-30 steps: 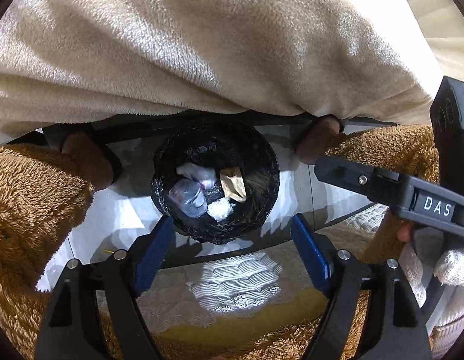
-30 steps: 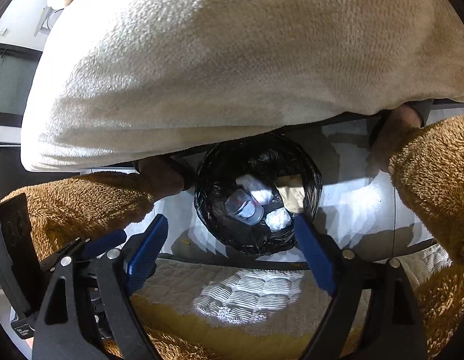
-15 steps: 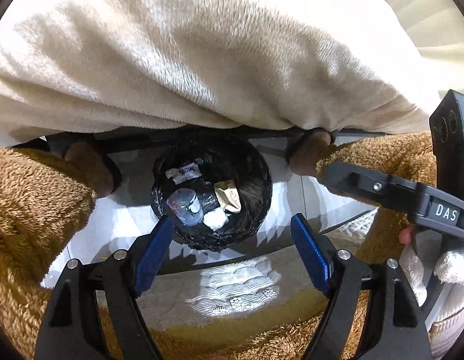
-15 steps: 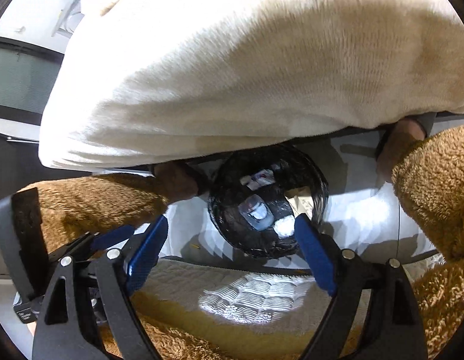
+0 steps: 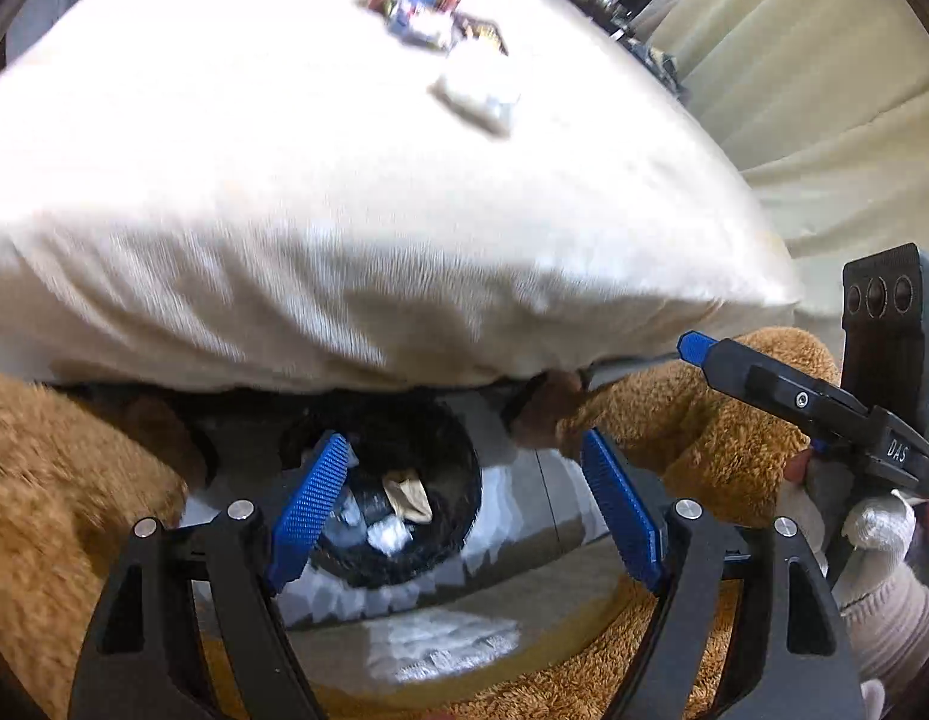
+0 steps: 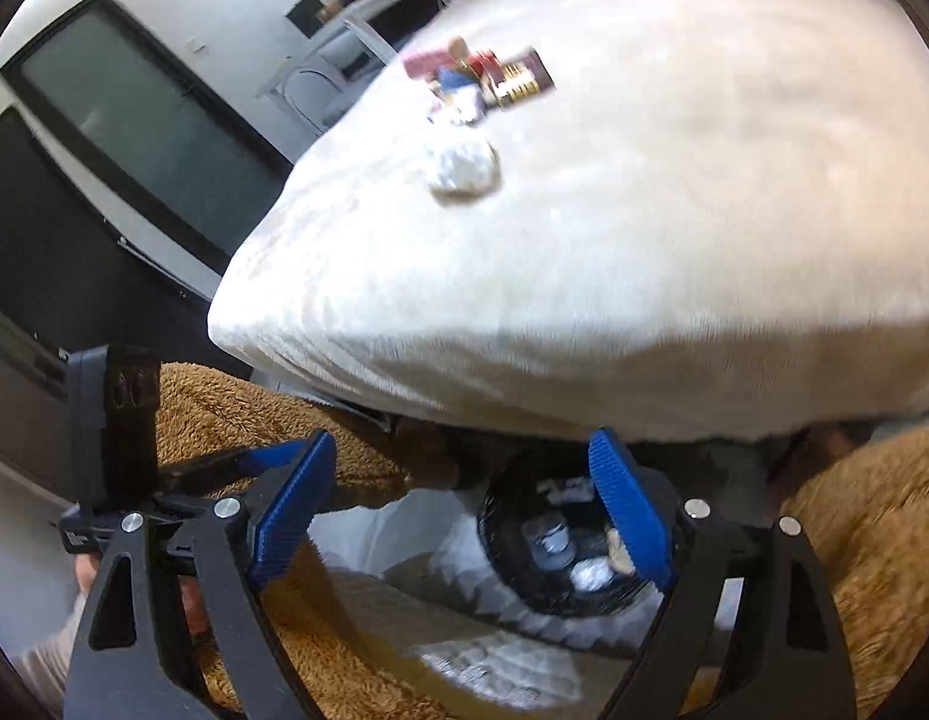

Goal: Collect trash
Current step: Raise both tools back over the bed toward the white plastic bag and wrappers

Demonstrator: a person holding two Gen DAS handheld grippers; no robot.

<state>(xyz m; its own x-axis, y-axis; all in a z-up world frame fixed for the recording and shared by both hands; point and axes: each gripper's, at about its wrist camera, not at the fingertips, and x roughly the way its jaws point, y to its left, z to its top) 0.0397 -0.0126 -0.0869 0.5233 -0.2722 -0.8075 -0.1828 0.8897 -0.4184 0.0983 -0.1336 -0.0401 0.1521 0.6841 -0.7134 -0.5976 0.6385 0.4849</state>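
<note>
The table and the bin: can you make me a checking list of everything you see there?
Surface: cream cloth-covered table, blurred.
Job's things: crumpled white wad and colourful wrappers on the cloth; black-lined bin on the floor below, already holding trash.
Clutter: nothing seen.
Grippers: left gripper open, empty; right gripper open, empty.
Cables: nothing seen.
Surroundings: person's fuzzy brown legs either side of the bin; dark window; beige sofa.
</note>
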